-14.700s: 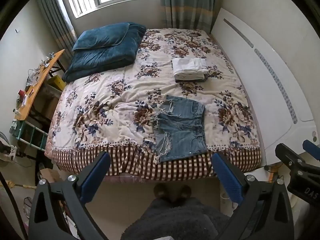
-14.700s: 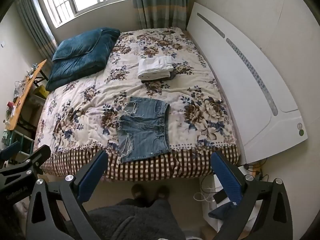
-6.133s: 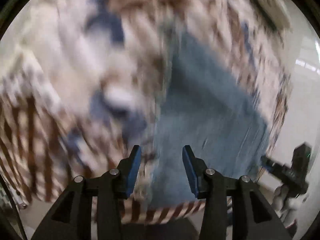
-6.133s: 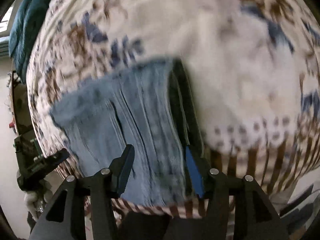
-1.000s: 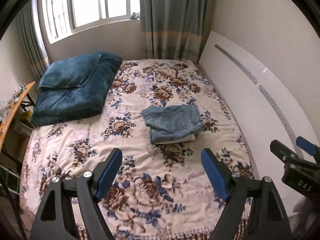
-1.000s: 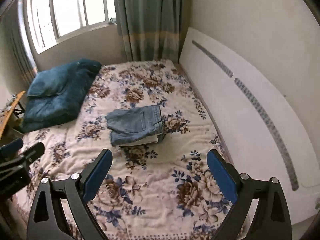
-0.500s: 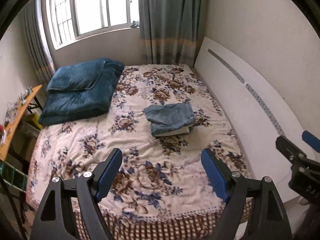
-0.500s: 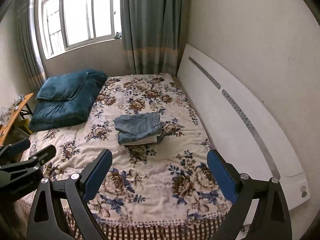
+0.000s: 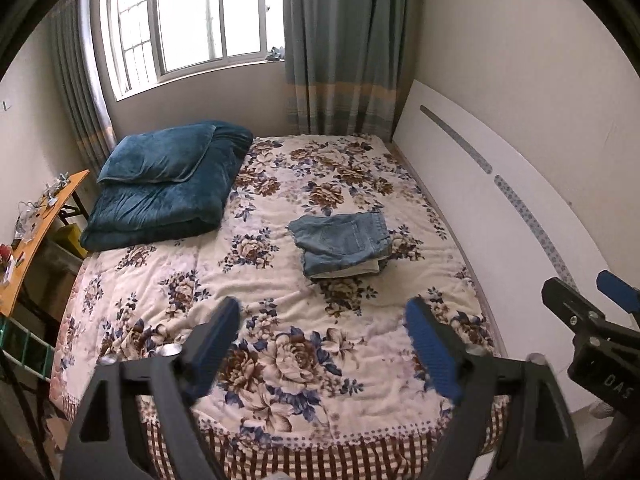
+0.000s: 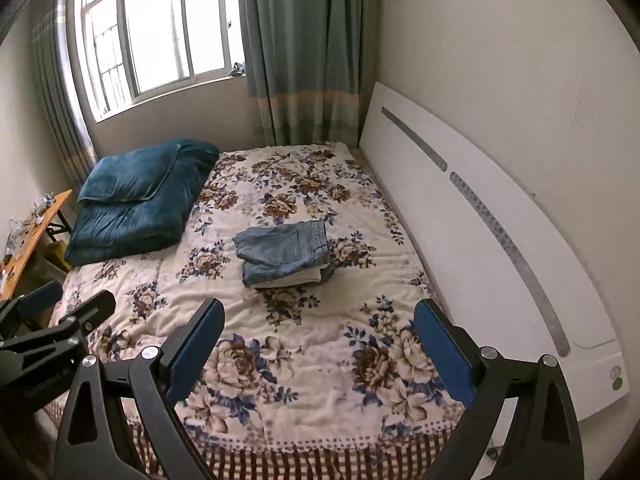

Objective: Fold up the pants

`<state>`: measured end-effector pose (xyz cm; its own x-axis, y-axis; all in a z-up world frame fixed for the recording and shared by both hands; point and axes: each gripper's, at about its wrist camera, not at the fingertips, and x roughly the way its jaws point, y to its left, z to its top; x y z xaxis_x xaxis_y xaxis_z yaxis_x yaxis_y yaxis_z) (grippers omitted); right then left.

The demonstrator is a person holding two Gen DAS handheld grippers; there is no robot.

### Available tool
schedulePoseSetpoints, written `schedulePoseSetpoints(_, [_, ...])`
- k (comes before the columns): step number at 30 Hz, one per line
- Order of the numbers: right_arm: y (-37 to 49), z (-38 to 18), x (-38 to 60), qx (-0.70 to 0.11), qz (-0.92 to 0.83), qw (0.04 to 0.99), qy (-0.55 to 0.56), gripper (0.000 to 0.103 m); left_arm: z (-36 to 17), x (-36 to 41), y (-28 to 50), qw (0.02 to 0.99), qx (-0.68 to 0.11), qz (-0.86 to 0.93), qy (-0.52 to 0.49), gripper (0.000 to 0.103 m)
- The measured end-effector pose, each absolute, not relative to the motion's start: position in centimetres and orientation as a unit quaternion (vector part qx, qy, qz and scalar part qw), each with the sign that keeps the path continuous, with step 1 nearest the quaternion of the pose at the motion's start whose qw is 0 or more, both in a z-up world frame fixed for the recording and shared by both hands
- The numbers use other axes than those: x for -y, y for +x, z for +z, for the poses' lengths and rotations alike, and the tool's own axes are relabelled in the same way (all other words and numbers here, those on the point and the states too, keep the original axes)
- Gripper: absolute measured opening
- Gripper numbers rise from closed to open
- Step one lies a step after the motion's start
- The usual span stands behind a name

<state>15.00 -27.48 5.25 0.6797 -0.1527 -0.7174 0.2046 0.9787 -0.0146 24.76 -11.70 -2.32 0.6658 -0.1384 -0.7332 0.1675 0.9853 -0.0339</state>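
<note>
The folded denim shorts (image 9: 340,240) lie on top of a folded white garment (image 9: 360,269) in the middle right of the floral bed (image 9: 280,360). They also show in the right wrist view (image 10: 286,246). My left gripper (image 9: 324,340) is open and empty, held back above the foot of the bed. My right gripper (image 10: 320,344) is open and empty too, well short of the shorts. The right gripper shows at the right edge of the left wrist view (image 9: 592,320), and the left gripper at the left edge of the right wrist view (image 10: 52,320).
A folded blue duvet with a pillow (image 9: 160,184) lies at the bed's far left. A white headboard (image 9: 500,208) runs along the right wall. A wooden desk (image 9: 36,232) with small items stands at the left. A window and curtains (image 9: 340,40) are behind.
Both grippers have drawn back and up from the bed, so more of the room and the bed's foot edge show. The folded shorts have not moved.
</note>
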Motion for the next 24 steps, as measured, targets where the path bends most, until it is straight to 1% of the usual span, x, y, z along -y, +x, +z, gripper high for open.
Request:
schedulePoseSetpoints(1, [15.5, 5.0, 27.6, -0.385, -0.096, 0.917, 0.035, 0.098, -2.5, 11.9, 25.4, 0.914, -0.397, -0.082, 0.020, 0.098])
schedulePoseSetpoints(5, [19.0, 3.3, 28.5, -0.374, -0.101, 0.921, 0.033, 0.098, -3.8, 12.9, 28.8, 0.918, -0.390, -0.068, 0.033, 0.102])
schedulePoseSetpoints(15, [28.7, -2.7, 30.2, -0.413, -0.105, 0.904, 0.024, 0.099, -8.7, 14.0, 36.0, 0.904, -0.424, -0.034, 0.038, 0.103])
schedulePoseSetpoints(20, [31.7, -4.9, 30.3, -0.429, -0.109, 0.896, 0.019, 0.099, -11.2, 14.3, 38.7, 0.893, -0.447, -0.027, 0.034, 0.103])
schedulePoseSetpoints(24, [32.8, -5.9, 30.4, -0.437, -0.108, 0.893, 0.023, 0.099, -12.0, 14.3, 39.6, 0.892, -0.451, -0.019, 0.036, 0.103])
